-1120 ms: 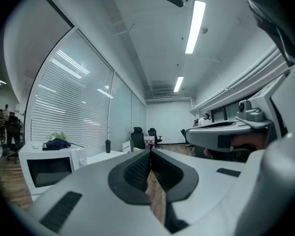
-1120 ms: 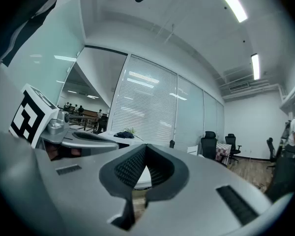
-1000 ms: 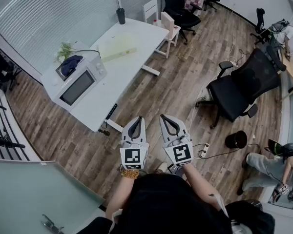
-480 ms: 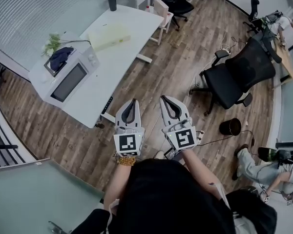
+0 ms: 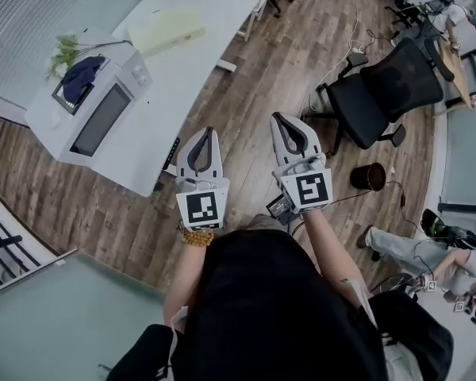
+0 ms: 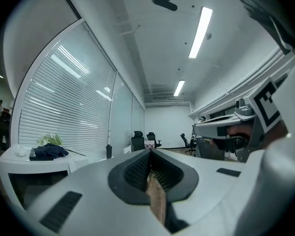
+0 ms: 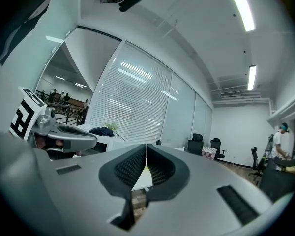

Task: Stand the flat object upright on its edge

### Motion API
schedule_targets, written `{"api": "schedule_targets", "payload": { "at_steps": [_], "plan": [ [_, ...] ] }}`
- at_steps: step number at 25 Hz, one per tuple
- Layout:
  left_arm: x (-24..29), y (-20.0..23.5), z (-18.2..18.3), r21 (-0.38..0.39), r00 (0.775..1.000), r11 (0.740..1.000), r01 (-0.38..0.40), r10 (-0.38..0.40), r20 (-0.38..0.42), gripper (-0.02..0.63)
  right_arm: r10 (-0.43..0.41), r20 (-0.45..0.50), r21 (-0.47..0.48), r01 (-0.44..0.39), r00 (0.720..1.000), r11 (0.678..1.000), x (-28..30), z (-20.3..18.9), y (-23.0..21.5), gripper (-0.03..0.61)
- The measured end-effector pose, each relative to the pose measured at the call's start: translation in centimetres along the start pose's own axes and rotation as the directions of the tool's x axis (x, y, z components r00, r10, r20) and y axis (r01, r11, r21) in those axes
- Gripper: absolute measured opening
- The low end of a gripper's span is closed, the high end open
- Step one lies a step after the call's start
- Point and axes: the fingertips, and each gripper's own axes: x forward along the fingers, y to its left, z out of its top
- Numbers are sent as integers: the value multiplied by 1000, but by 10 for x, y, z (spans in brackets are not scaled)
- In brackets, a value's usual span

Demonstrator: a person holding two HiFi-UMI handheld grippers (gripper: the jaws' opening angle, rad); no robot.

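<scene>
A pale yellow flat object (image 5: pixel 165 30) lies flat on the far part of the white desk (image 5: pixel 190 70), at the upper left of the head view. Both grippers are held in the air over the wooden floor, well short of the desk. My left gripper (image 5: pixel 204 132) is shut with nothing between its jaws; in its own view the ribbed pads (image 6: pixel 137 168) meet. My right gripper (image 5: pixel 281 118) is shut and empty too, and the desk's edge (image 7: pixel 143 177) shows below its closed pads (image 7: pixel 157 167). Each gripper appears at the side of the other's view.
A microwave (image 5: pixel 95 117) with a dark cloth (image 5: pixel 81 76) and a plant (image 5: pixel 63 50) on top stands at the desk's left end. A black office chair (image 5: pixel 381 94) and a black bin (image 5: pixel 367 176) are on the right. A person (image 5: pixel 404 248) sits at the lower right.
The desk has slid toward the upper left of the head view and the chair upward. Both grippers sit a little higher and farther apart, still shut.
</scene>
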Motion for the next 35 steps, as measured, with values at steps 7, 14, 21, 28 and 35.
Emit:
{"api": "schedule_targets", "payload": {
  "at_steps": [7,14,21,28,35],
  "plan": [
    [24,6,-10,0,998,999,47,-47,-28,8,-58,-36,-39,56,998,998,13,-12,-37,6],
    [67,-10,-22,10,996,999,42,-41,-75,8,-60,-58,6,60,996,998,29,-45,-89,6],
    [133,-41,-12,98,996,995,22,-13,-87,8,-6,0,53,6,1000,999,67,-60,-153,6],
    [173,-68,-27,73,991,997,-37,46,-124,8,88,-13,115,-86,996,990,88,-98,-193,6],
    [204,-64,-39,84,984,995,-61,73,-160,8,145,-45,157,-136,988,978,113,-125,-204,6]
  ]
}}
